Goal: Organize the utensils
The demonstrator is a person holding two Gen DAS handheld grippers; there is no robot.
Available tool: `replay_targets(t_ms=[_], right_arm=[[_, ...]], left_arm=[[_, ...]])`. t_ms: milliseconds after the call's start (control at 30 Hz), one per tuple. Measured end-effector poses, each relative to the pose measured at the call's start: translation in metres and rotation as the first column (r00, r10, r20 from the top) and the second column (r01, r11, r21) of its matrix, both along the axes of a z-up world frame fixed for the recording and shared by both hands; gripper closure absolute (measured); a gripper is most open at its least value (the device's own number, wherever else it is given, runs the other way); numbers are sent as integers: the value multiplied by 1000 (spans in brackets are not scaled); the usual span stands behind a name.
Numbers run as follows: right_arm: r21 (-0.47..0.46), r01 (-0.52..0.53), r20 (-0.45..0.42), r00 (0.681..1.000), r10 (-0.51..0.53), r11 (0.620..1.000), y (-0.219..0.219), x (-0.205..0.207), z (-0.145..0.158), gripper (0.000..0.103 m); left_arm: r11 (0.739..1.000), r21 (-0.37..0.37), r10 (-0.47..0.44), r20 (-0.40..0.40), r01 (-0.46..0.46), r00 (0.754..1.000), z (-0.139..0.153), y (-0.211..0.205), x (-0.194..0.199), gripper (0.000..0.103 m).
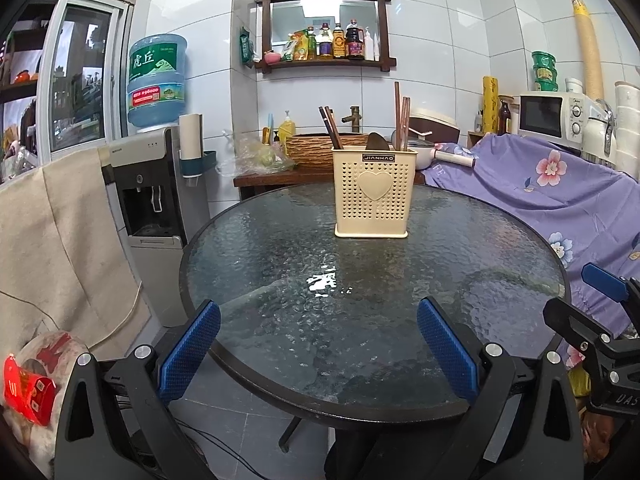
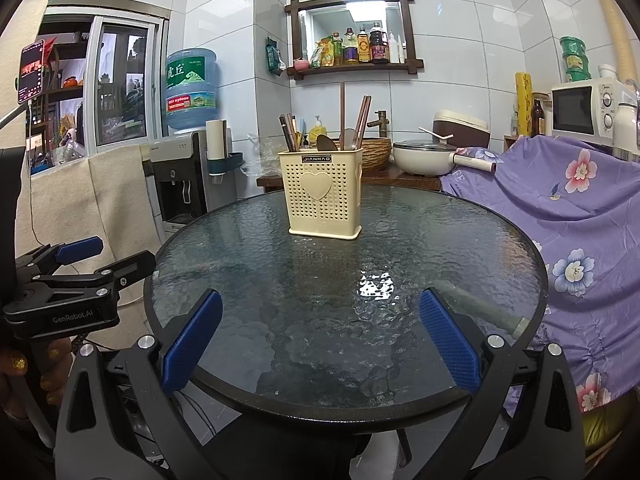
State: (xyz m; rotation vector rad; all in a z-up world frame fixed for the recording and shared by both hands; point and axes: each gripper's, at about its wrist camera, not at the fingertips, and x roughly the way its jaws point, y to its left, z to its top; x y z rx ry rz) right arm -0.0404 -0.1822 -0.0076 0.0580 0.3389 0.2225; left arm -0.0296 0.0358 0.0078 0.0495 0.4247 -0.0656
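Observation:
A cream perforated utensil holder (image 1: 373, 192) (image 2: 321, 195) with a heart on its front stands upright at the far side of the round glass table (image 1: 280, 264) (image 2: 248, 264). Brown chopsticks (image 1: 401, 120) (image 2: 363, 118) and dark spoons (image 1: 378, 142) (image 2: 326, 143) stick out of its top. My left gripper (image 1: 318, 344) is open over the table's near edge, with nothing between its blue pads (image 1: 188, 350). My right gripper (image 2: 320, 344) is also open and empty, held level with the left one (image 2: 80, 268), which shows at the left of the right wrist view.
A water dispenser (image 1: 154, 216) stands left of the table, and a purple flowered cloth (image 1: 552, 200) covers furniture to the right. Behind are a wooden counter with a basket sink (image 1: 316, 148), a white pot (image 2: 424, 156), a microwave (image 1: 554, 114) and a bottle shelf (image 1: 328, 44).

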Motion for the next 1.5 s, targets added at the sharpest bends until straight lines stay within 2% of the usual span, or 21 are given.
replay_targets(t_ms=[300,833,1500], right_arm=[[3,43,-27,999,-43,999,-12,6,-2,6],[3,47,-32,998,-46,999,-17,6,-4,6],[-6,40,-31,999,-41,999,-14,6,-5,6]], left_arm=[[999,1,-46,-30,46,999,-10,-13,-1,6],[999,-20,-36,-29,35,999,-13,-11,-2,6],[999,4,-38,-41,38,998,-14,-13,-1,6]])
